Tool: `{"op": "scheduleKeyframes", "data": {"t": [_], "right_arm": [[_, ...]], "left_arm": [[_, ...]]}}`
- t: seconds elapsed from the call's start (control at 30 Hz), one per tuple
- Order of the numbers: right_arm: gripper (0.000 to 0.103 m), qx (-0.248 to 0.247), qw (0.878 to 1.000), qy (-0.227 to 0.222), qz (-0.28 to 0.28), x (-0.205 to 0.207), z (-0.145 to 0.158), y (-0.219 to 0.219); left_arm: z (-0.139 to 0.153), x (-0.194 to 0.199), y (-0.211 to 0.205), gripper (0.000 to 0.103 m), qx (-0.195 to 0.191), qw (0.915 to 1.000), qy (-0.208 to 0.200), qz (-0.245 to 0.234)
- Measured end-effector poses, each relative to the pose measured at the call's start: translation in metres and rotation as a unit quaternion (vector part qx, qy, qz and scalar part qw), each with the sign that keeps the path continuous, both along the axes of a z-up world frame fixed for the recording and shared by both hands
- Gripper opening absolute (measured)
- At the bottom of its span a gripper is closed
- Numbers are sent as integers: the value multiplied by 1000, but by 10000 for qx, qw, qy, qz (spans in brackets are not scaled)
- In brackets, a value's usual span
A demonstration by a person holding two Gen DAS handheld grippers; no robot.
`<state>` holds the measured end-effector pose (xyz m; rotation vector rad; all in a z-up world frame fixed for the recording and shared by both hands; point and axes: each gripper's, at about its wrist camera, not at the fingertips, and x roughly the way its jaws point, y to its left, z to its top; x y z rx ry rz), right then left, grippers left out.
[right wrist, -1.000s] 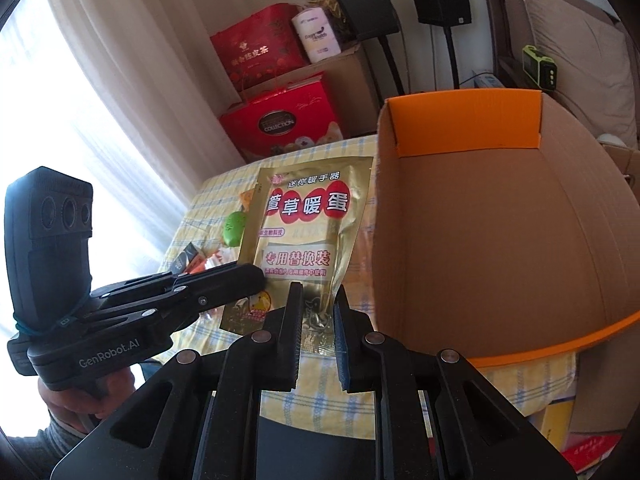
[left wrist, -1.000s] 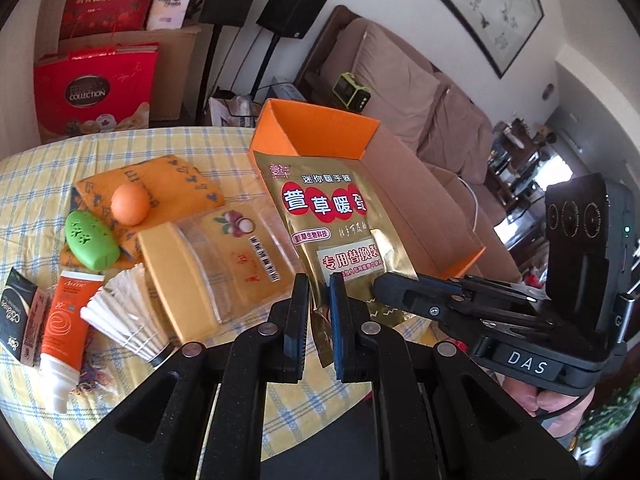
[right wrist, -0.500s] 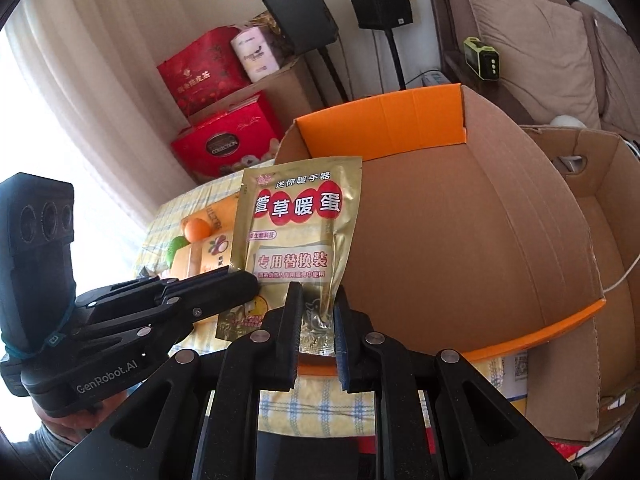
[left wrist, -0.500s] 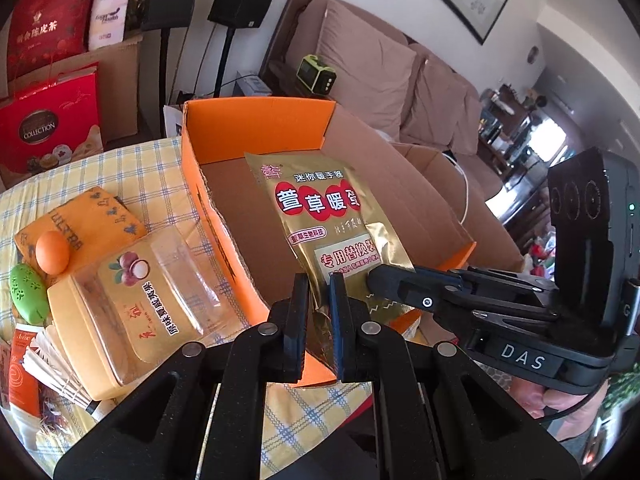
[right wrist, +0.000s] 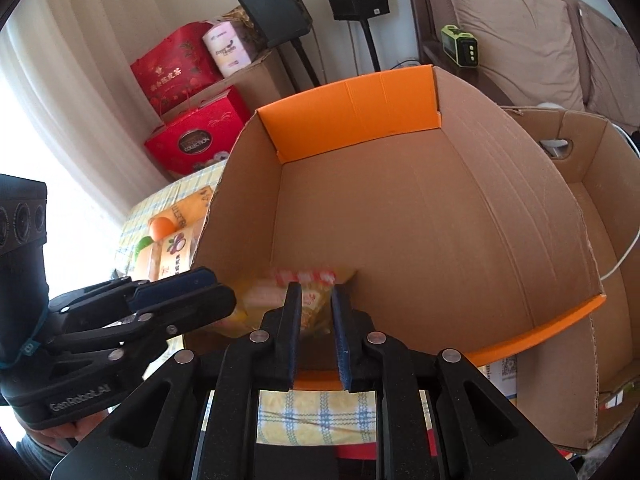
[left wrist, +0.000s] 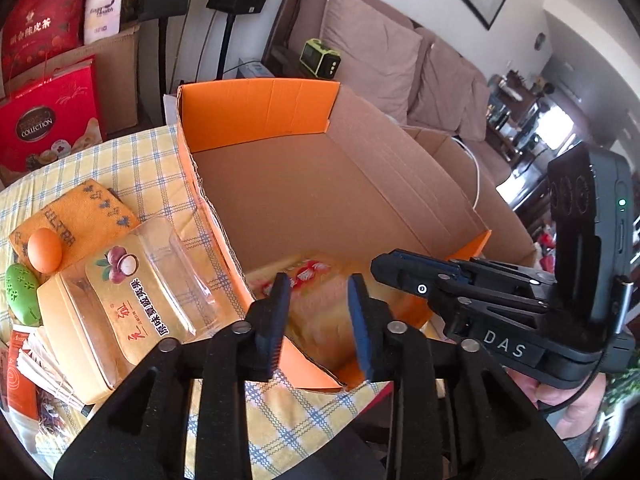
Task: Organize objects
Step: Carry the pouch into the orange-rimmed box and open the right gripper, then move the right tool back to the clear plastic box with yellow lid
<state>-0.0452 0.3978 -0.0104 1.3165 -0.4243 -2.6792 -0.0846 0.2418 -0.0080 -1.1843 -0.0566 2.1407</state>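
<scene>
The gold foil pouch (left wrist: 316, 292) with red labels lies blurred at the near end of the orange-rimmed cardboard box (left wrist: 256, 108), below both grippers; it also shows in the right wrist view (right wrist: 308, 280). My left gripper (left wrist: 318, 300) is open and empty above the box's near edge. My right gripper (right wrist: 314, 304) is open, its jaws a little apart, empty, over the same corner of the box (right wrist: 352, 104). Each gripper shows in the other's view.
On the checked tablecloth (left wrist: 132, 160) left of the box lie a clear plastic fruit box (left wrist: 128, 292), an orange egg (left wrist: 44, 244), a green case (left wrist: 20, 292), an orange cloth (left wrist: 80, 212) and shuttlecocks (left wrist: 44, 368). A second cardboard box (right wrist: 592, 216) stands right.
Both grippers carried the pouch right, from over the table to over the box, then opened. The pouch dropped into the box's near end.
</scene>
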Motion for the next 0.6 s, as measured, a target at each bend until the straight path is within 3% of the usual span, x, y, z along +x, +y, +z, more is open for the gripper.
{"op": "scheduleKeyframes", "data": {"t": [0.27,0.5,0.6], "right_arm": [[18,3,9999,78,-81,4,7,3],[46,73,9998,207,13,6,16,-7],[52,59,9995,261,147,4,21,-15]], "left_arm": [[18,2,-24,69,119,9993,198,278],[30,-3,-68,88,127,9961,408,771],[31,-10,-93,90,107,9936,413,1046]]}}
